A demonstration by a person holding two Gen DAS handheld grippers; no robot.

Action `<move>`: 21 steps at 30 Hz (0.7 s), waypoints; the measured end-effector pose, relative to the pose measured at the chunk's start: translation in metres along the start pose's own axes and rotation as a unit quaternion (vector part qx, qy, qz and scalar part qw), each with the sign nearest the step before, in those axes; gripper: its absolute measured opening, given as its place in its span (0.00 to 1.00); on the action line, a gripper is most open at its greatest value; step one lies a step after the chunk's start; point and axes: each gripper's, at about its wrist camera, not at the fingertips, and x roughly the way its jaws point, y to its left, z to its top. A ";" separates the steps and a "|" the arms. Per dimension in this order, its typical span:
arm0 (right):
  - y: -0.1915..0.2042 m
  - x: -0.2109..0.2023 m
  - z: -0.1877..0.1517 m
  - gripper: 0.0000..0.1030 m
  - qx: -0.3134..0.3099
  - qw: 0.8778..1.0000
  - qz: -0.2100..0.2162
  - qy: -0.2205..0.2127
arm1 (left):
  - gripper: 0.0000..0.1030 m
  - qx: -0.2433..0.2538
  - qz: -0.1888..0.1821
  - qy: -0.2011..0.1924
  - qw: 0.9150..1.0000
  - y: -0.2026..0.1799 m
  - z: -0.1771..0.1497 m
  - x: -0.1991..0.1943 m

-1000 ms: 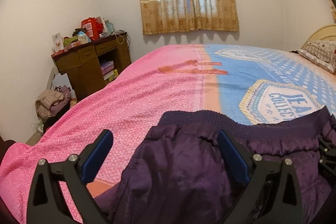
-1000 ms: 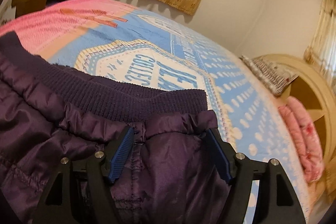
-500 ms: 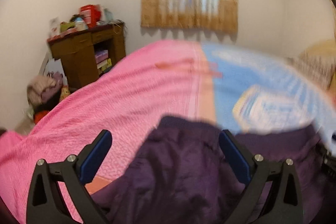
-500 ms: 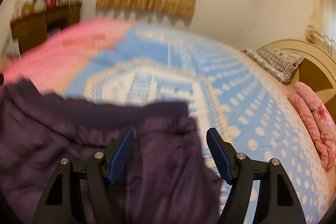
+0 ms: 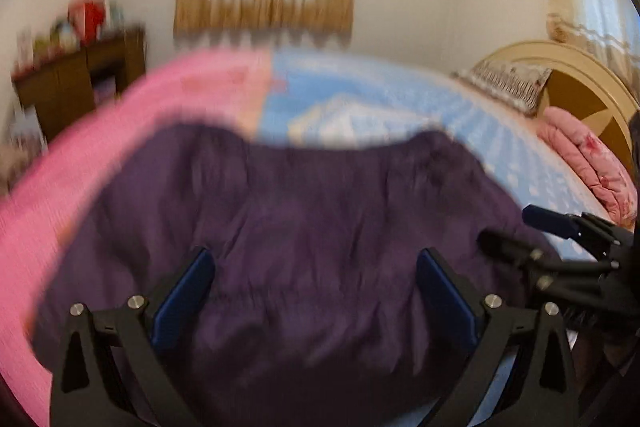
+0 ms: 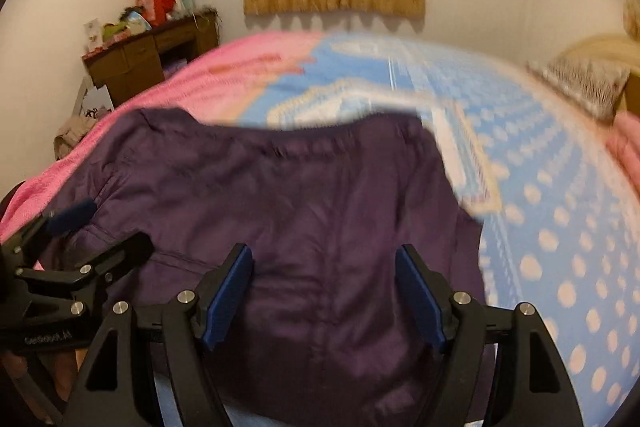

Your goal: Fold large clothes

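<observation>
Both claws stood wide and gripped nothing: the left gripper (image 5: 316,295) and the right gripper (image 6: 324,291) hovered side by side over the near part of the purple padded jacket (image 6: 304,211). That jacket lay as a compact bundle across the pink-and-blue bedspread (image 6: 560,187), ribbed hem farthest away, probably so each claw could take a near edge for another fold.
</observation>
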 end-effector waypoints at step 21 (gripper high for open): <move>-0.012 0.037 -0.011 0.79 -0.014 0.997 0.024 0.069 | 1.00 0.008 -0.001 0.163 0.987 -0.008 0.005 0.038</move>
